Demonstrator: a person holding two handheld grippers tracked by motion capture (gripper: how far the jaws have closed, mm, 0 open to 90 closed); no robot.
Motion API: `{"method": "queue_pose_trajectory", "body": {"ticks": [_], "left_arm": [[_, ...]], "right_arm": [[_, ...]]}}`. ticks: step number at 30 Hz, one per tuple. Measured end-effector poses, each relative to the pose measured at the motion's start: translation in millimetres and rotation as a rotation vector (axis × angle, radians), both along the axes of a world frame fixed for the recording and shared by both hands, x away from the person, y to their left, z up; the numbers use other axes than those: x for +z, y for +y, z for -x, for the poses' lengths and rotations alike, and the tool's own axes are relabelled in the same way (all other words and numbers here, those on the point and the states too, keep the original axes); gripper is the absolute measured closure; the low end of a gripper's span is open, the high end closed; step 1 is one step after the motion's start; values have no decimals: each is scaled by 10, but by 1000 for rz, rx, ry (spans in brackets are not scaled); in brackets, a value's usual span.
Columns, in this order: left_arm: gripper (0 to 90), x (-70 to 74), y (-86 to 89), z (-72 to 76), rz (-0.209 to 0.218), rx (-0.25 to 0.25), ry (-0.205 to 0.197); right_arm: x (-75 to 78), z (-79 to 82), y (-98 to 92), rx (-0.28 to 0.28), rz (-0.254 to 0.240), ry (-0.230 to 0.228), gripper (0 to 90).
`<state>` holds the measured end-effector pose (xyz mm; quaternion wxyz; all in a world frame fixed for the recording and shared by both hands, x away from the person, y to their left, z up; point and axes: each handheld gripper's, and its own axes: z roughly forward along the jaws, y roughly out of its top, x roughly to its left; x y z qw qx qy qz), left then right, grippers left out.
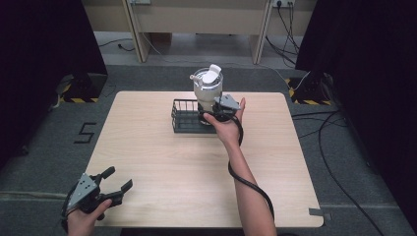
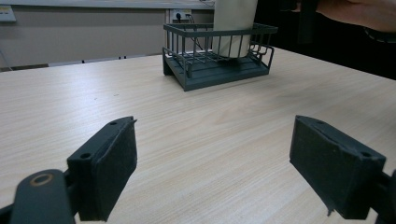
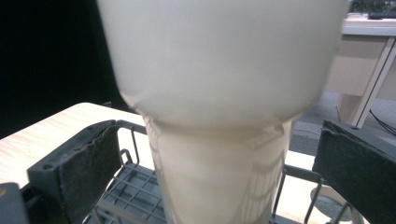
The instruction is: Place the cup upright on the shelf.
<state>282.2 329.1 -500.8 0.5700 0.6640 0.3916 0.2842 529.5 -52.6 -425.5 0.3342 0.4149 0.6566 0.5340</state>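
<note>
Upright at the right end of the dark wire basket [image 1: 186, 117] stands the tall whitish plastic cup [image 1: 207, 88], directly before the right gripper [image 1: 215, 114], whose jaws flank it without touching, while the left gripper [image 1: 117, 184], also open, rests far away.

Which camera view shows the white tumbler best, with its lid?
The high view: the whole white tumbler shows, standing upright in the dark wire basket, lid included. The right gripper view gives a close look at its body, with the top cut off. The left gripper view shows its lower part behind the basket bars.
</note>
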Motion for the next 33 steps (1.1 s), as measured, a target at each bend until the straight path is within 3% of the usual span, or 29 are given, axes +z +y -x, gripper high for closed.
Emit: {"method": "queue_pose_trajectory", "body": {"ticks": [12,33], "left_arm": [[144,0,-1,5,1,2,0],[144,-4,-10,5,-3,7,2]], "right_arm": [[42,319,-179,25,-14,3,18],[-89,1016,-611,19,-6,8,34]]}}
